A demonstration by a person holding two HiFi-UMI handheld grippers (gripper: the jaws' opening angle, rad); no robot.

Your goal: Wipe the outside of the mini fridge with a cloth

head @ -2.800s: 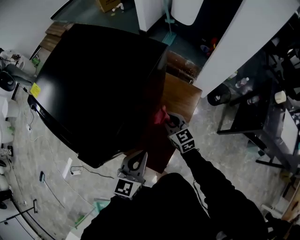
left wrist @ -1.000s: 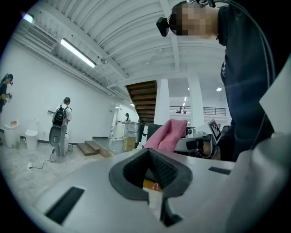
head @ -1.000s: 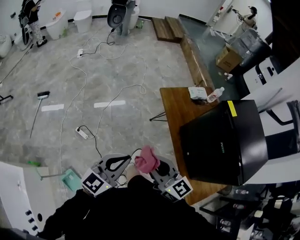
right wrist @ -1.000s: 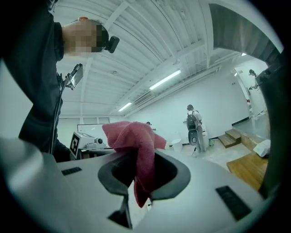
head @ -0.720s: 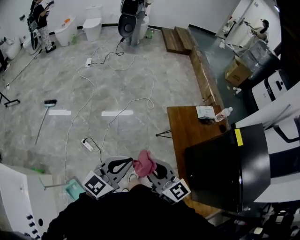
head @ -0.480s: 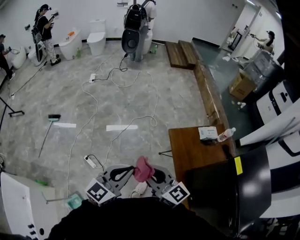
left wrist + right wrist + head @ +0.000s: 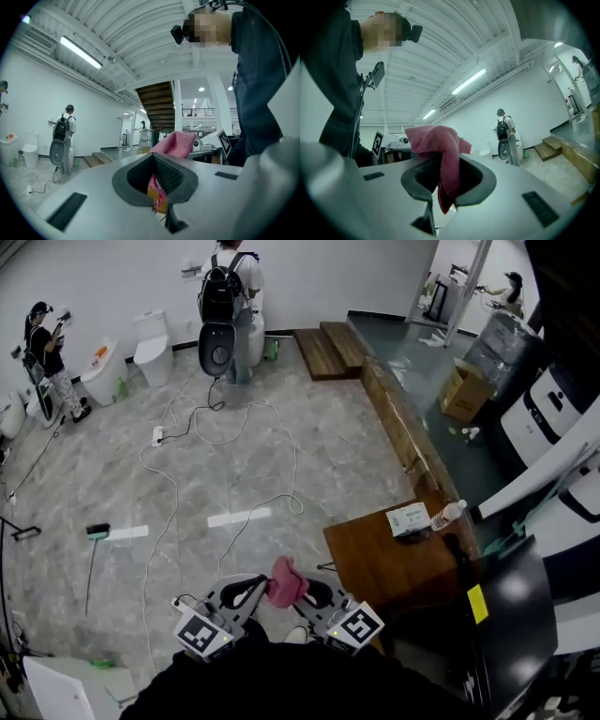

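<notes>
The black mini fridge (image 7: 530, 615) with a yellow sticker stands at the lower right of the head view, on the wooden table (image 7: 384, 568). Both grippers are held close to my body at the bottom edge, away from the fridge, with their tips facing each other. My right gripper (image 7: 309, 593) (image 7: 440, 197) is shut on the pink cloth (image 7: 286, 582) (image 7: 440, 145), which bunches above its jaws and hangs below them. My left gripper (image 7: 260, 592) (image 7: 161, 201) is shut. In its view the cloth (image 7: 178, 143) shows just beyond the jaws, and a pink strip shows through their gap.
A tissue pack (image 7: 408, 518) and a water bottle (image 7: 450, 514) lie on the table's far end. Cables (image 7: 225, 427) run over the grey floor. People stand at the far wall by toilets (image 7: 150, 357). Wooden steps (image 7: 323, 348) and a cardboard box (image 7: 466, 390) are behind.
The right gripper left the fridge side with the cloth and both grippers came together near my body. The head view swung out to the room, sliding the fridge to the lower right.
</notes>
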